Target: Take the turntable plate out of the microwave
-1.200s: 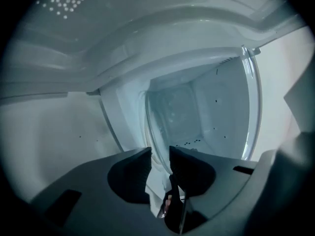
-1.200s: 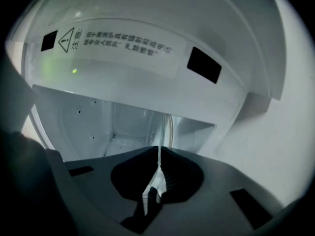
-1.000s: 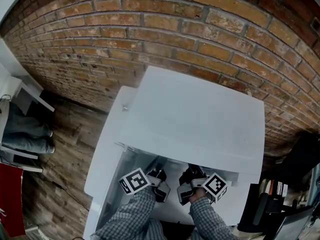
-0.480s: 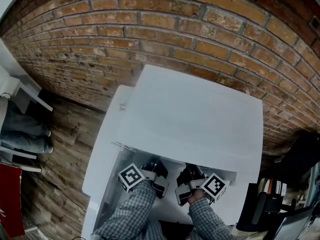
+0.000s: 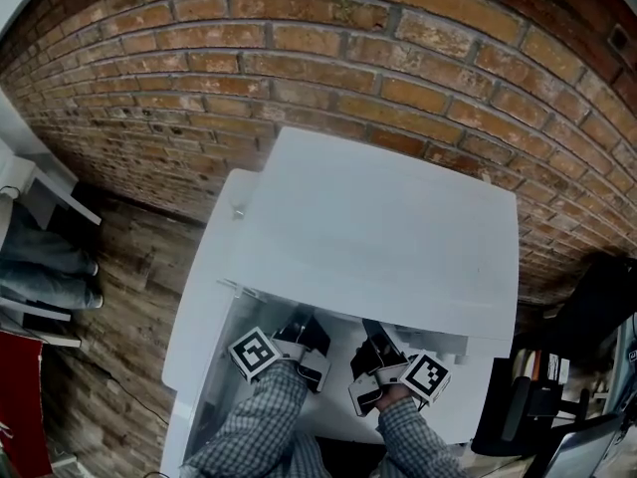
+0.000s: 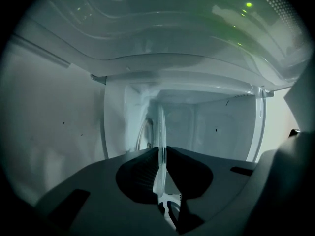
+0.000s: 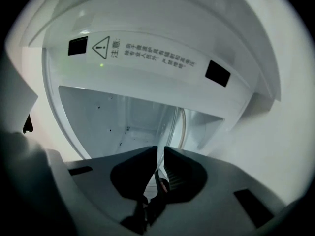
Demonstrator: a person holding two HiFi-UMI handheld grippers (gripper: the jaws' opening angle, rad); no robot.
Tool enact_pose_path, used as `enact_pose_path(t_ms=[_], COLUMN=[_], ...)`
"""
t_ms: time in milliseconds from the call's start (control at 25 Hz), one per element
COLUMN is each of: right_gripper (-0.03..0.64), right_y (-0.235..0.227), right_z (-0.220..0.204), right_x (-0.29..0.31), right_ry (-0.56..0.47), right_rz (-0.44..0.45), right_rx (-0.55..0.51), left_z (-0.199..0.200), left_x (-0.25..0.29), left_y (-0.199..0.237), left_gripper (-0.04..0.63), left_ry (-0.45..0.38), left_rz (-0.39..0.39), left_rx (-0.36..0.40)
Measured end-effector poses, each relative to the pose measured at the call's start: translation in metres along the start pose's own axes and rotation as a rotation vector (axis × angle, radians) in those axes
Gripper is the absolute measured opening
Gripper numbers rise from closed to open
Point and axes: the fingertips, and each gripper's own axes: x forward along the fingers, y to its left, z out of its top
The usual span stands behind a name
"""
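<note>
Between the jaws of the left gripper [image 6: 161, 150], one turntable plate [image 6: 160, 127] of clear glass is standing edge-on, its rim running from the pad tips back toward the camera. These jaws are closing on it, with the pads touching the glass on both sides. The right gripper [image 7: 160, 150] is clamping the plate too: its jaws are sitting nearly together with only the thin rim between them. Beyond both pairs of jaws, the plate is reaching into the white cavity of one microwave [image 5: 383, 227].

Only the right gripper view is showing what hangs above its jaws: one warning label [image 7: 147, 53] with a triangle, two black squares flanking it, and one green dot of light.

Only the head view is showing the outside. The microwave's top is covering the jaws and the plate entirely. Behind the jaws, the left marker cube [image 5: 252, 354] and the right marker cube [image 5: 428, 374] are sitting ahead of two checked sleeves [image 5: 261, 421]. One brick wall [image 5: 299, 48] is standing beyond the microwave, and a wooden floor [image 5: 119, 297] is lying off to the left.
</note>
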Motion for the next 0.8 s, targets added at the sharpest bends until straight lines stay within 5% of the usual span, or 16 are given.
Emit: enact_pose_path(t_ms=[120, 160, 240, 560, 640, 800], right_gripper=[0.048, 0.124, 0.154, 0.146, 0.072, 0.058], right_y=[-0.007, -0.01, -0.014, -0.015, -0.015, -0.012], right_z=[0.002, 0.003, 0.007, 0.013, 0.014, 0.014], right_x=[-0.007, -0.005, 0.002, 0.018, 0.017, 0.016], right_ry=[-0.019, -0.026, -0.037, -0.067, -0.085, -0.09], right_rz=[-0.006, -0.003, 0.01, 0.035, 0.046, 0.083], right_rx=[0.017, 0.032, 0.058, 0.054, 0.091, 0.125], left_z=[-0.001, -0.002, -0.003, -0.01, -0.012, -0.01], left_x=[-0.002, -0.003, -0.007, -0.023, -0.026, -0.027], left_y=[-0.004, -0.005, -0.005, -0.009, -0.011, -0.014], left_gripper=[0.046, 0.046, 0.046, 0.049, 0.049, 0.049], left_ry=[0.011, 0.013, 0.014, 0.044, 0.052, 0.046], left_rz=[-0.02, -0.023, -0.03, -0.053, -0.061, -0.073], left_rx=[0.001, -0.004, -0.018, -0.026, -0.017, 0.006])
